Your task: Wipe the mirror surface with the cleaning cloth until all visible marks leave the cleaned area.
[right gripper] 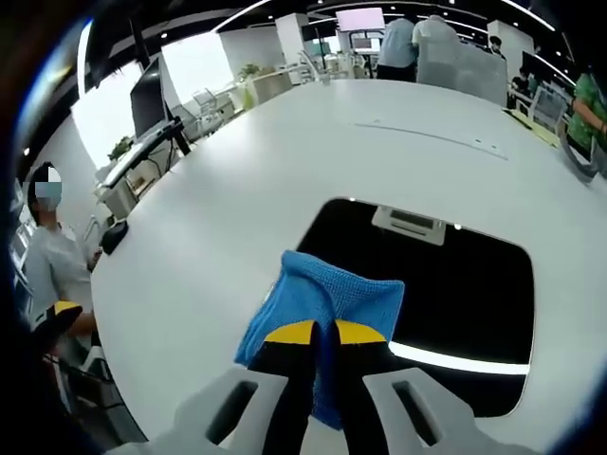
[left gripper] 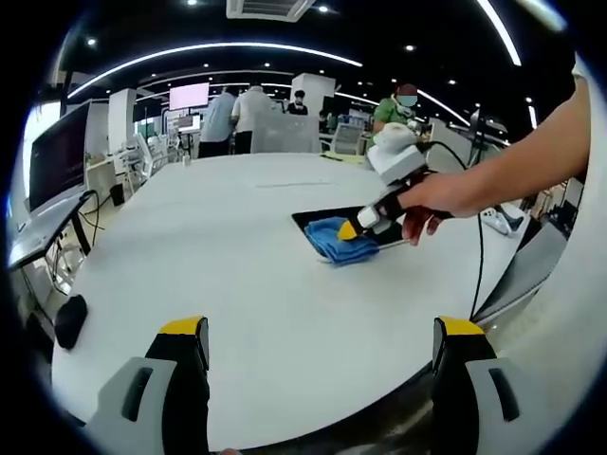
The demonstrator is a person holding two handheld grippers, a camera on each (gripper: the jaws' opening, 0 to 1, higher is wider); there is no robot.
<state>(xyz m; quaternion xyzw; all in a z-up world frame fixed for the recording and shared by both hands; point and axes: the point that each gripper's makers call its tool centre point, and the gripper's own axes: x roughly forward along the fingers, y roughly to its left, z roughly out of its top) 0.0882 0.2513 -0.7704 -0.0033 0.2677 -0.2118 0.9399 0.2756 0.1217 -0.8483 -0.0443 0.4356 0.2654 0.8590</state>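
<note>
Blue cloth point(right gripper: 318, 313) sits pinched in the right gripper point(right gripper: 324, 334), pressed on the mirror's point(right gripper: 455, 284) near corner; wiping is underway, and next comes a sweep across. The left gripper point(left gripper: 322, 341) hangs wide open, empty.

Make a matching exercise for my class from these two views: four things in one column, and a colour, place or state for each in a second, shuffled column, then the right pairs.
Things:
1. cleaning cloth
2. mirror
3. left gripper
4. right gripper

Descriptions:
A. jaws wide apart, holding nothing
B. blue, lying partly on the mirror's edge
C. jaws shut on the cloth
D. dark, flat on the white table, reflecting ceiling lights

Pairs: 1-B, 2-D, 3-A, 4-C
</note>
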